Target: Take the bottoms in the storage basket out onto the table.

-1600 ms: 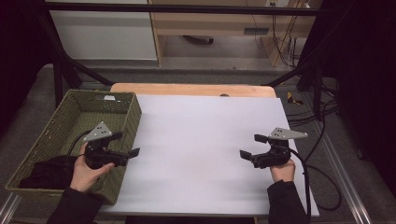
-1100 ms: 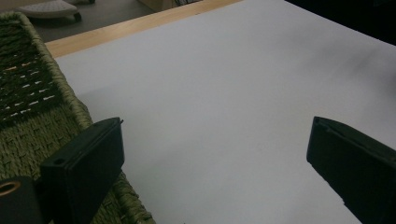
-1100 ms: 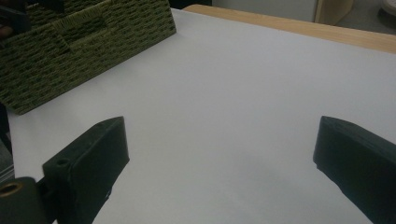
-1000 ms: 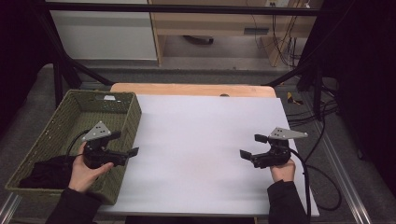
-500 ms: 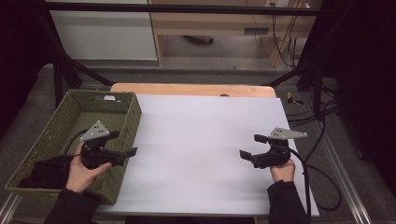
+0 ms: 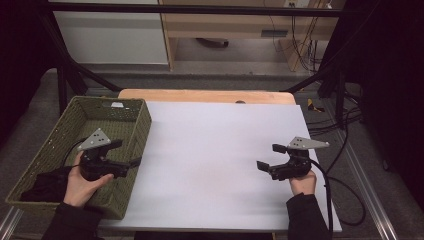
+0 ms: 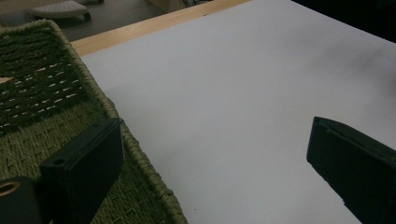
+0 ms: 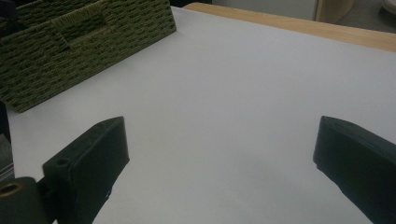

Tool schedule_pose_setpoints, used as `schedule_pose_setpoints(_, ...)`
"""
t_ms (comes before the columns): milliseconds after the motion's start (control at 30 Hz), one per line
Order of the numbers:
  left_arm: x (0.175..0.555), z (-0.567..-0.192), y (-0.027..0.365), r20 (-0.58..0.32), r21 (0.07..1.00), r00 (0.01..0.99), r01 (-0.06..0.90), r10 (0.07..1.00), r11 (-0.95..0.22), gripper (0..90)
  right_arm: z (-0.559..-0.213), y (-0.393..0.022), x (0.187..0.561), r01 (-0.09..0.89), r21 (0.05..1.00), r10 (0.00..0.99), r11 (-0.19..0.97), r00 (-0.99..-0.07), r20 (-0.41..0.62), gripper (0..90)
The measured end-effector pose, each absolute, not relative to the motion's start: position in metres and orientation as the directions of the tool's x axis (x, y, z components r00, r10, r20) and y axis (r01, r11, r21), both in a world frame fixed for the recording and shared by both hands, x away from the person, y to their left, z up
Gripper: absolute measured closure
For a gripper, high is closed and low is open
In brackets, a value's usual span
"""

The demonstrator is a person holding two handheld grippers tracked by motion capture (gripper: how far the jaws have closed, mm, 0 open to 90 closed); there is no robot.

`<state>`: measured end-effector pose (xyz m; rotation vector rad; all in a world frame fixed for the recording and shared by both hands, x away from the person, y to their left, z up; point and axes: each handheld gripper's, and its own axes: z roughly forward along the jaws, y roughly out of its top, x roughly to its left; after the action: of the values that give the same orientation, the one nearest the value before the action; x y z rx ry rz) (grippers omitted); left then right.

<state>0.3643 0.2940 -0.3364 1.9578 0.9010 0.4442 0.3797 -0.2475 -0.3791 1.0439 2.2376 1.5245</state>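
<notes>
Left gripper [image 6: 120, 155] hangs over the green wicker basket [image 6: 142, 117], jaws wide apart and gripping nothing — the dark cloth [image 6: 42, 186] lies in the basket's near end, behind and below those jaws, so left's closer. Right gripper [image 6: 272, 157], also spread and unloaded, sits well off across the white desk [image 6: 215, 150].

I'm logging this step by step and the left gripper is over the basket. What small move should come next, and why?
Probably lower the left gripper toward the dark cloth in the near end of the green woven basket. Its jaws stand wide apart and hold nothing, hovering at the basket's table-side wall, and the cloth is the nearest thing to grasp.
</notes>
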Motion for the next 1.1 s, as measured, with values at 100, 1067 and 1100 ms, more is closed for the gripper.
schedule_pose_setpoints(100, 0.364, -0.336, 0.296, -0.047, 0.844, 0.67, 0.423, 0.741, -0.329, 4.1, -0.379, -0.247, 0.38, 0.424, 0.883, 0.672, 0.202, -0.715, 0.19, 3.7)
schedule_pose_setpoints(1067, 0.358, -0.327, 0.325, -0.035, 0.816, 0.632, 0.465, 0.774, -0.343, 4.0, -0.381, -0.246, 0.381, 0.428, 0.879, 0.675, 0.211, -0.714, 0.186, 3.8)
schedule_pose_setpoints(1100, 0.358, -0.326, 0.326, -0.036, 0.815, 0.631, 0.467, 0.775, -0.343, 4.1, -0.381, -0.246, 0.381, 0.429, 0.878, 0.674, 0.212, -0.715, 0.187, 3.8)
